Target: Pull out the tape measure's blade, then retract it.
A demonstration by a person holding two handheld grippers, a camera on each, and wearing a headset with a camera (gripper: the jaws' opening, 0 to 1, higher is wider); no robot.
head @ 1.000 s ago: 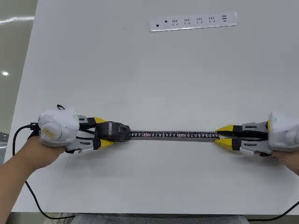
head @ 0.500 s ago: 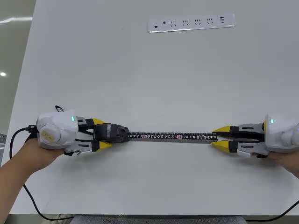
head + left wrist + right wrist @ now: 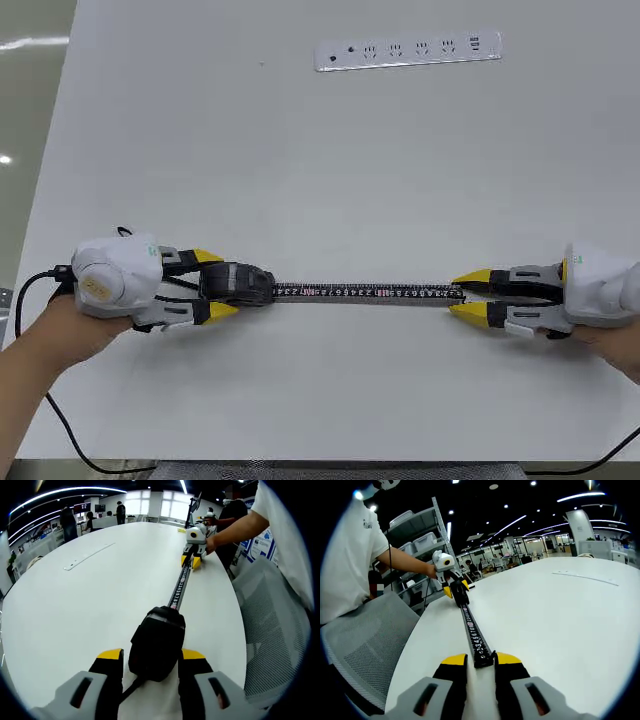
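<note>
Case (image 3: pixel 240 285) within left gripper (image 3: pixel 217 283) — blade-end (image 3: pixel 452 293) within right gripper (image 3: pixel 468 294).

Black tape measure (image 3: pixel 238 284), white-numbered dark blade (image 3: pixel 365 291), yellow-tipped left tongs (image 3: pixel 218 284) and right tongs (image 3: pixel 468 294), white table (image 3: pixel 300 150)

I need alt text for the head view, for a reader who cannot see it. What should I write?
The left gripper clamps the black tape measure on a white table, and the right gripper pinches the end of its blade, drawn out straight between them. A power strip lies farther back.
</note>
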